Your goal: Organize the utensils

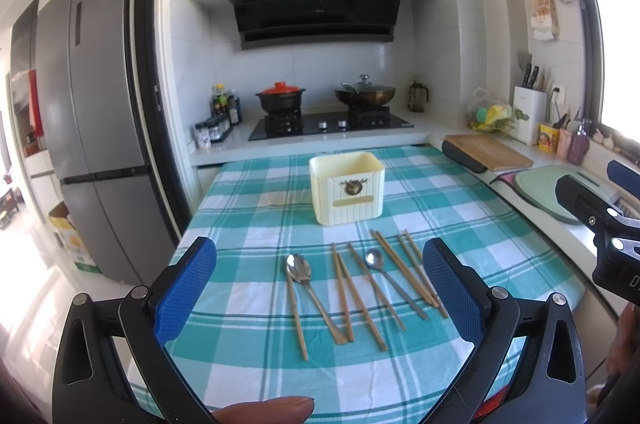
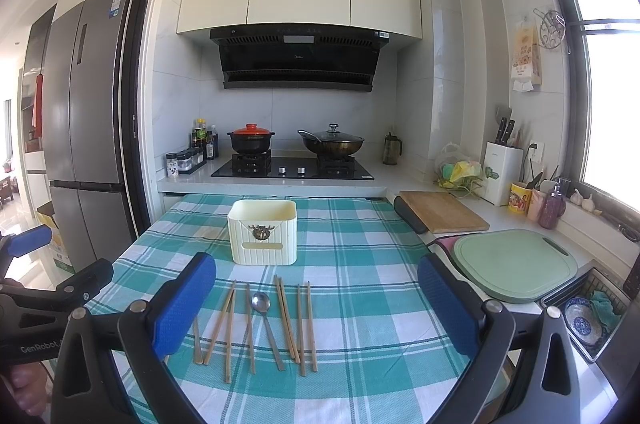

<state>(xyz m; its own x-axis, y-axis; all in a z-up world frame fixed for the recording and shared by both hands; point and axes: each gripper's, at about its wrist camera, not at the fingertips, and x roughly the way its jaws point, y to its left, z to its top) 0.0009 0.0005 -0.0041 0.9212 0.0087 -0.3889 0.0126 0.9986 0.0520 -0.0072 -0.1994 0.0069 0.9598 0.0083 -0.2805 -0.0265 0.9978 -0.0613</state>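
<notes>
Checked cloth (image 1: 248, 232): teal and white, spread over the table; all utensils laid on it.
Left gripper (image 1: 320, 288): jaws spread wide, nothing held; hung above the near end of the row.
Left spoon (image 1: 299, 269): bowl far, handle run toward the camera; nearest the left gripper, judged its natural first pick.
Chopsticks (image 1: 352, 298): wooden, loose, some crossing; long axes run near-to-far, fanned slightly.
Right spoon (image 1: 374, 259): among the chopsticks, same lie.
Box (image 1: 346, 187): cream, open top, upright, beyond the row, well apart from it; judged the drop target.
Right gripper (image 2: 316, 308): jaws released, empty; row straight ahead and below.
Key relation: utensils lie along the finger direction, so a grasp across the shafts needs no wrist turn, as judged.
Left view only: both spoons seen; right gripper at the frame's right edge.
Right view only: one spoon (image 2: 261, 303) seen, the other hidden behind the left finger (image 2: 182, 308); sink basket with a bowl (image 2: 584, 320) at right.
</notes>
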